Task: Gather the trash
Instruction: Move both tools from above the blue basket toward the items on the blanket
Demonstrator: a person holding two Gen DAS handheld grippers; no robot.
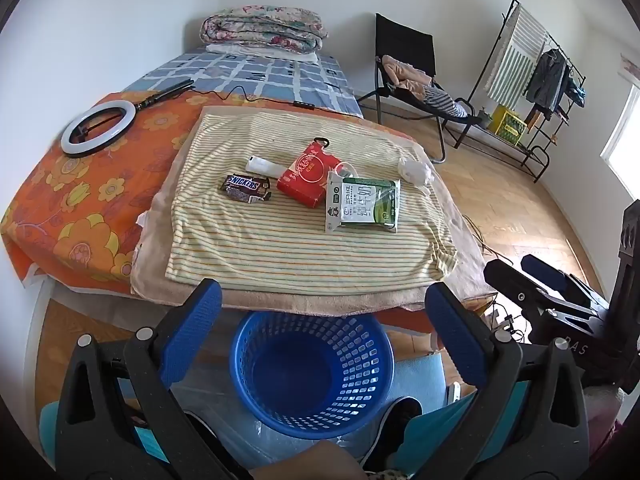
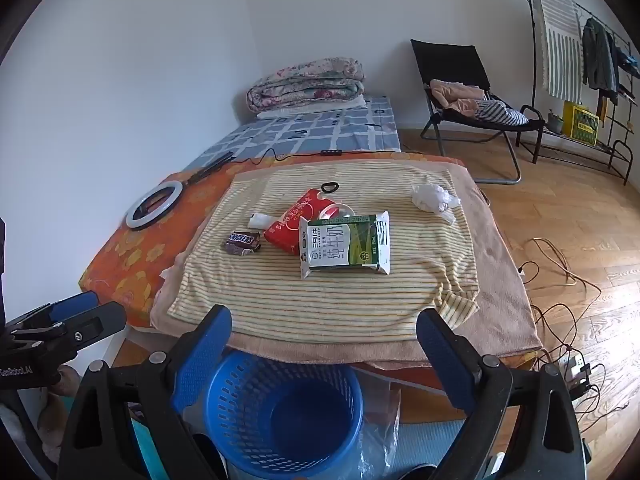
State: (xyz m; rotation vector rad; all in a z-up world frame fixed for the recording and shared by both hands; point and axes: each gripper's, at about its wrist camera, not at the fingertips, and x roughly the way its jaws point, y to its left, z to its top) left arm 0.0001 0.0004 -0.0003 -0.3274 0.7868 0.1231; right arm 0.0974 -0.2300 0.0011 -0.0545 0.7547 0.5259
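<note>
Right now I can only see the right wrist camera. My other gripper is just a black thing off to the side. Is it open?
Observer: Yes. The left wrist view shows the left gripper with its jaws wide apart and nothing between them. It hangs above the blue basket.
Operator: Okay! And what is past the clothes rack, over on the right?
Observer: A bright window in the right-hand wall, just beyond the clothes rack. Your view cuts it off.
</note>
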